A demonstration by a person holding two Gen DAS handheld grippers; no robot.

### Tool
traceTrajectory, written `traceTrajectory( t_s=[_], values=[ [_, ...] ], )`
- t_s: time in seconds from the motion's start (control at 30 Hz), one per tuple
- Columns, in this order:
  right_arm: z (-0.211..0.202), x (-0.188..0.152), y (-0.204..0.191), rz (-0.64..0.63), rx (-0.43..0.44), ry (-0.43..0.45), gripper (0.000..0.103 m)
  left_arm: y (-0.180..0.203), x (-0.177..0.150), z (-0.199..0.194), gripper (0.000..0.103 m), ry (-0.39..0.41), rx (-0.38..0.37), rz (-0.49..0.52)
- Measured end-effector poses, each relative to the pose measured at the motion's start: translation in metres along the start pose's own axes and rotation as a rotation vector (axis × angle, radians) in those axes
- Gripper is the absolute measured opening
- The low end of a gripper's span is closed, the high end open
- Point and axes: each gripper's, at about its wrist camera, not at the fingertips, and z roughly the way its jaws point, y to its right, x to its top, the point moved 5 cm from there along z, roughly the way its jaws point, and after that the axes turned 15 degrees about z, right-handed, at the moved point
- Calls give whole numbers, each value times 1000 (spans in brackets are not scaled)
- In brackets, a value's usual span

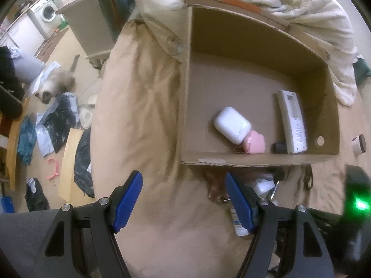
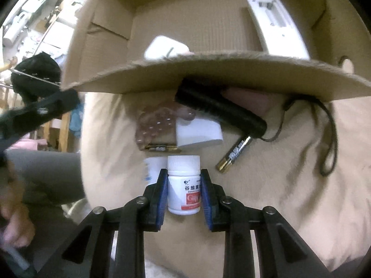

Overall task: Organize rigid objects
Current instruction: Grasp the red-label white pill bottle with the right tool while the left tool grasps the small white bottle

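An open cardboard box point(image 1: 255, 159) lies on a beige bed. In it are a white earbud case point(image 1: 232, 124), a pink heart-shaped item point(image 1: 254, 141), a small black item point(image 1: 279, 147) and a white remote point(image 1: 292, 121). My left gripper point(image 1: 184, 200) is open and empty, above the bed in front of the box. My right gripper point(image 2: 184, 185) is shut on a white pill bottle point(image 2: 183, 185) just in front of the box's near wall point(image 2: 208, 74). Beyond it lie a black flashlight point(image 2: 220, 110), a battery point(image 2: 234, 154), a white block point(image 2: 198, 134) and a beaded item point(image 2: 155, 125).
A rumpled white duvet point(image 1: 289, 4) lies behind the box. A small round jar point(image 1: 359, 144) sits right of the box. A cat point(image 1: 55, 85) stands on the cluttered floor at the left, among bags and cardboard. A flashlight cord point(image 2: 329, 139) loops on the bed.
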Motion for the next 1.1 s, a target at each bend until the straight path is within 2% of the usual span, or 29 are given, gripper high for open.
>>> traceTrajectory(
  t_s=[0.23,0.47,0.67,0.73,0.8,1.03,1.1],
  values=[
    [-57,1,1,-18,57,78,28,-3,-3,5,71,-15,9,-8],
    [-123,26,8,-68,104,241,28,-2,-5,10,71,-27,26,3],
    [-128,33,27,-45,140,324,28,3,-7,18,71,-41,59,46],
    [-123,33,30,-18,169,303,29,3,-9,22,71,-51,78,48],
    [-124,34,26,-16,199,318,29,1,-12,23,71,-54,101,33],
    [-143,41,27,3,245,377,29,26,-20,17,71,-55,57,17],
    [-147,41,30,14,256,386,29,40,-26,21,71,-74,18,7]
  ],
)
